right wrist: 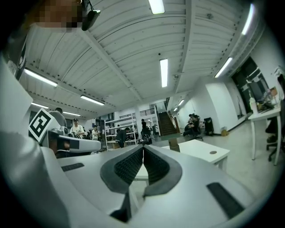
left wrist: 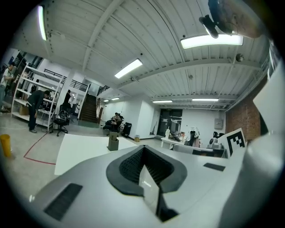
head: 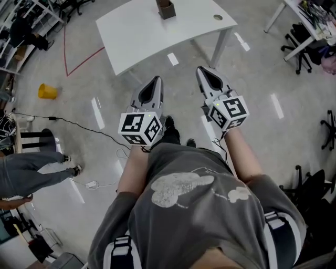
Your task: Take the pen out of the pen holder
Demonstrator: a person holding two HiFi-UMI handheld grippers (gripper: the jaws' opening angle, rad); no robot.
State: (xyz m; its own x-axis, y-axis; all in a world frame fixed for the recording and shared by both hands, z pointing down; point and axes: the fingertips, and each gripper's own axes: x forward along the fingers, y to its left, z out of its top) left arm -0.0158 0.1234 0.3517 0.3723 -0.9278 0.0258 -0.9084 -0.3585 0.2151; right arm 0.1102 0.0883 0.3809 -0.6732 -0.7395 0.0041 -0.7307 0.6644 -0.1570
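Observation:
A brown pen holder (head: 166, 9) stands at the far edge of a white table (head: 152, 37), partly cut off by the top of the head view. I cannot make out a pen in it. Both grippers are held level at waist height, well short of the table. My left gripper (head: 156, 80) has its jaws together with nothing in them. My right gripper (head: 202, 70) is the same. In the left gripper view the pen holder (left wrist: 113, 141) shows small on the table (left wrist: 80, 151), beyond the shut left gripper (left wrist: 143, 148). The right gripper view has the pen holder (right wrist: 174, 145) just right of the shut right gripper (right wrist: 143, 147).
A yellow bucket (head: 47, 91) and a black cable (head: 79, 125) lie on the floor at left, near a bystander's legs (head: 31, 171). Office chairs (head: 299, 50) and another desk stand at the right. The table has a round cable hole (head: 218, 17).

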